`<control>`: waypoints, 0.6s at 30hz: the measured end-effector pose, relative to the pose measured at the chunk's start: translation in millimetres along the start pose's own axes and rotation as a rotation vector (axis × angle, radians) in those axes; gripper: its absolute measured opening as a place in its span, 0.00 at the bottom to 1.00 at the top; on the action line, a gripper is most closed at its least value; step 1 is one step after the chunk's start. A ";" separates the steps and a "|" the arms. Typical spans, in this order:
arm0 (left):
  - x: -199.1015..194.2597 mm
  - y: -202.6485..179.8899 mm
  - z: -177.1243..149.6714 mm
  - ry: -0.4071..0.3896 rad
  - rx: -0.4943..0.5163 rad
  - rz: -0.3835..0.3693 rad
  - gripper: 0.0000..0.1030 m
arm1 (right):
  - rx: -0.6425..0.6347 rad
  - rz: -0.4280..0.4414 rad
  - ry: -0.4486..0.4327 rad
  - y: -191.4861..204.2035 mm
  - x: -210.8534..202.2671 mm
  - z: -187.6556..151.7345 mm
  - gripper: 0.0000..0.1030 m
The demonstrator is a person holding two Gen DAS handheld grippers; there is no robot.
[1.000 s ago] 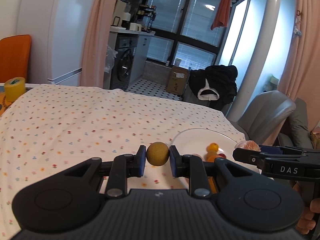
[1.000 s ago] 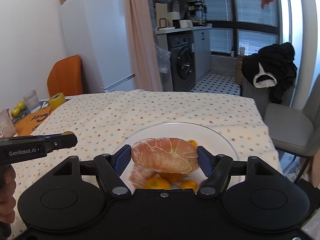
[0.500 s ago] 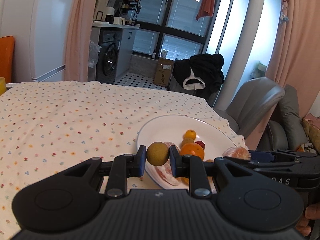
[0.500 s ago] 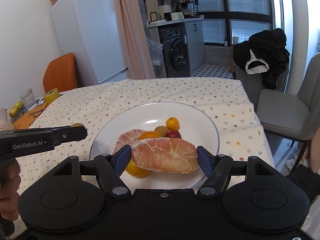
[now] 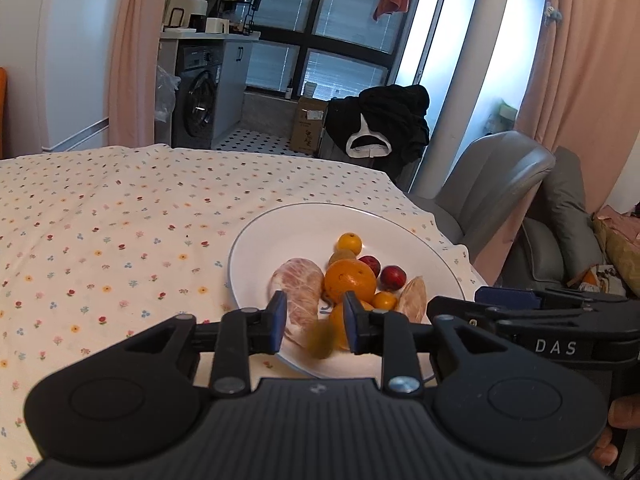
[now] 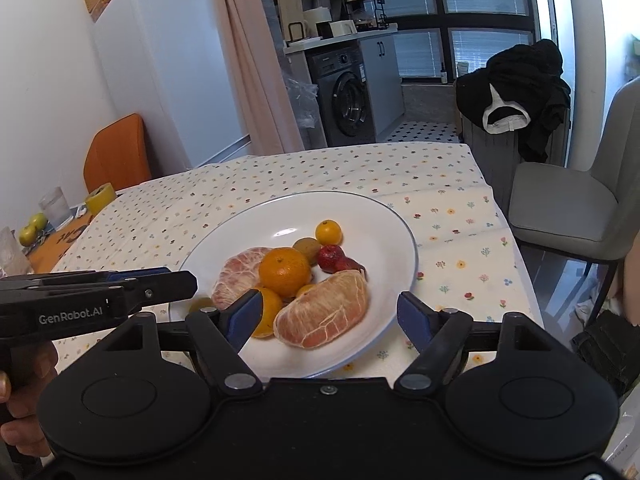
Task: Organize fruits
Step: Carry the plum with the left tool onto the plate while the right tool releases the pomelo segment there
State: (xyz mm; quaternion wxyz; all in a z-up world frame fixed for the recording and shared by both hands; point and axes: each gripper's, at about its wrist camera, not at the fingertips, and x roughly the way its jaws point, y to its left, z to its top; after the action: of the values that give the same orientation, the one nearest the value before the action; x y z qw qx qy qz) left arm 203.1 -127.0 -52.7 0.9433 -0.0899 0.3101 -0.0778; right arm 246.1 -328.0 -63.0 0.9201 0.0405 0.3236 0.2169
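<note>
A white plate [image 5: 312, 224] [image 6: 360, 216] on the flowered tablecloth holds a large orange [image 5: 350, 282] [image 6: 285, 271], a peeled pomelo piece [image 5: 298, 292], small mandarins and red fruits [image 5: 393, 278]. My left gripper [image 5: 314, 320] is open; a small olive-brown round fruit [image 5: 320, 342] shows blurred just below its fingers, at the plate's near rim [image 6: 201, 304]. My right gripper [image 6: 330, 318] is open wide above a second pomelo segment [image 6: 324, 312] [image 5: 414, 300], which lies on the plate. Each gripper shows in the other's view, the left gripper [image 6: 120, 292] and the right gripper [image 5: 520, 308].
A grey chair [image 6: 568, 200] stands past the table's right edge. At the far left of the table are a glass [image 6: 56, 206], a yellow tape roll [image 6: 100, 198] and green apples [image 6: 32, 230]. An orange chair [image 6: 116, 156] stands behind them.
Both grippers moved over the plate and opened. The right one let go of the pomelo segment, now lying on the plate. The left one let go of the small round fruit, which is dropping.
</note>
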 end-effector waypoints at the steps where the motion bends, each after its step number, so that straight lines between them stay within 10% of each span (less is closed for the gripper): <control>1: -0.3 1.4 0.3 0.002 -0.006 0.004 0.27 | 0.003 0.000 0.000 -0.8 0.0 -0.3 0.71; 18: -36.7 30.9 -3.2 -0.032 -0.052 0.100 0.53 | -0.015 0.034 -0.011 20.7 -4.4 -4.4 0.75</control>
State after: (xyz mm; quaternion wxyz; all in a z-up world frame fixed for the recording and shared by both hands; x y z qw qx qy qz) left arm 174.8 -90.0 -40.9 0.9481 -0.0999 0.3010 -0.0208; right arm 232.7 -311.5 -59.4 0.9182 0.0402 0.3163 0.2349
